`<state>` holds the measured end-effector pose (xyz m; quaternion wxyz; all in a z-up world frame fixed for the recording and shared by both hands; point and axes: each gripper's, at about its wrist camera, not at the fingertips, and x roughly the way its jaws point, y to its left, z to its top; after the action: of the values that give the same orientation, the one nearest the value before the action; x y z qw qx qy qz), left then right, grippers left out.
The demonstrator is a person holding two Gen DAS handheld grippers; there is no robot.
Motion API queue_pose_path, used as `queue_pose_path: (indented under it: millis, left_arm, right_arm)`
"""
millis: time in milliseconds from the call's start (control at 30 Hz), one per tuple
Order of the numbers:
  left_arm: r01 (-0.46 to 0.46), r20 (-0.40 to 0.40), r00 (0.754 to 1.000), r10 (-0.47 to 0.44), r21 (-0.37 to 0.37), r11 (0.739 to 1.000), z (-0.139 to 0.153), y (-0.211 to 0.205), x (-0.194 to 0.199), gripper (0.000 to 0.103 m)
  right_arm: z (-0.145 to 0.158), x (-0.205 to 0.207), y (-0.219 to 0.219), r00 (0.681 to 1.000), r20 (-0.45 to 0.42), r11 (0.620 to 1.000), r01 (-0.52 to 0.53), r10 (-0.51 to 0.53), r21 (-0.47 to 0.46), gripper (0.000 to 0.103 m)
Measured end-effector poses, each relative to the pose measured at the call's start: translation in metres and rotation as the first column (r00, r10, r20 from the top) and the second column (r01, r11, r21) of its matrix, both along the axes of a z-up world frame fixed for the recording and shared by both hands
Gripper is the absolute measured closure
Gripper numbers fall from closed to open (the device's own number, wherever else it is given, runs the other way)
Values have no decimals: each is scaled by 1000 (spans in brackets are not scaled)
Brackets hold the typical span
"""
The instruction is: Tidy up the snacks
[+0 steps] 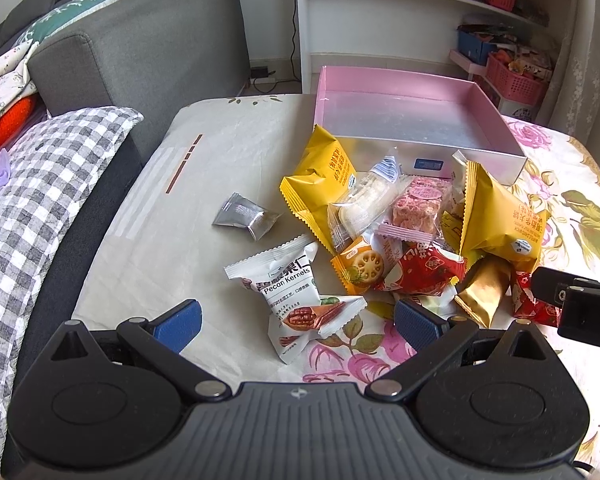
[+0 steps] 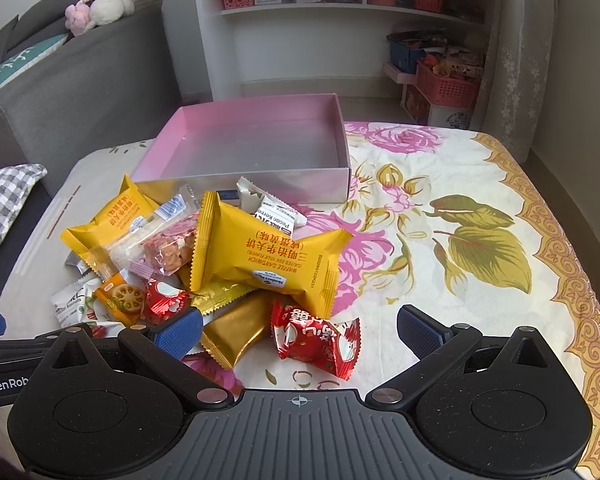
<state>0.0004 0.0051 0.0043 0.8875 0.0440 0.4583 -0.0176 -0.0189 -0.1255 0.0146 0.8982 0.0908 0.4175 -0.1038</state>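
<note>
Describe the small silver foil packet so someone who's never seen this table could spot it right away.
Start at the open pink cardboard box at the far side of the table. In front of it is a heap of snack packets; the crumpled silver foil packet lies alone left of that heap, on plain beige cloth. It alone is unprinted bare silver.

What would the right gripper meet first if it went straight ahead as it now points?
Probably the red candy packet, lying on the cloth between the open jaws of the right gripper, with the yellow waffle sandwich pack just beyond. Depth is uncertain.

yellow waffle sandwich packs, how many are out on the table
2: one yellow pack tops the pile's right side, the other yellow pack lies at its left, near the pink box. More may be buried.
</note>
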Motion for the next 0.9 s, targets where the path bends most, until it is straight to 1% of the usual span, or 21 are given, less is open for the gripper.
queue_pose_path:
  millis: [333, 600, 733, 767, 900]
  left_arm:
    - [-7, 0, 1000, 7, -4, 1000, -1, 2, 2, 0]
    - [-16, 11, 1000, 16, -27, 1000, 0, 6, 6, 0]
    - [-17, 59, 998, 20, -49, 999, 1, 11, 7, 0]
    - [-4, 72, 997, 8, -60, 998, 3, 12, 8, 0]
    - [53, 80, 996, -46, -84, 995, 13, 16, 21, 0]
  right_arm:
    - [0, 0, -1, 1000, 0, 1000, 0, 0, -1, 0]
    - [2, 4, -3, 1000, 11, 1000, -5, 5, -22, 0]
    - [2, 15, -6, 999, -6, 998, -53, 53, -30, 0]
    - [2, 18, -7, 997, -9, 997, -70, 70, -26, 0]
    - [6, 32, -10, 985, -8, 984, -175, 174, -23, 0]
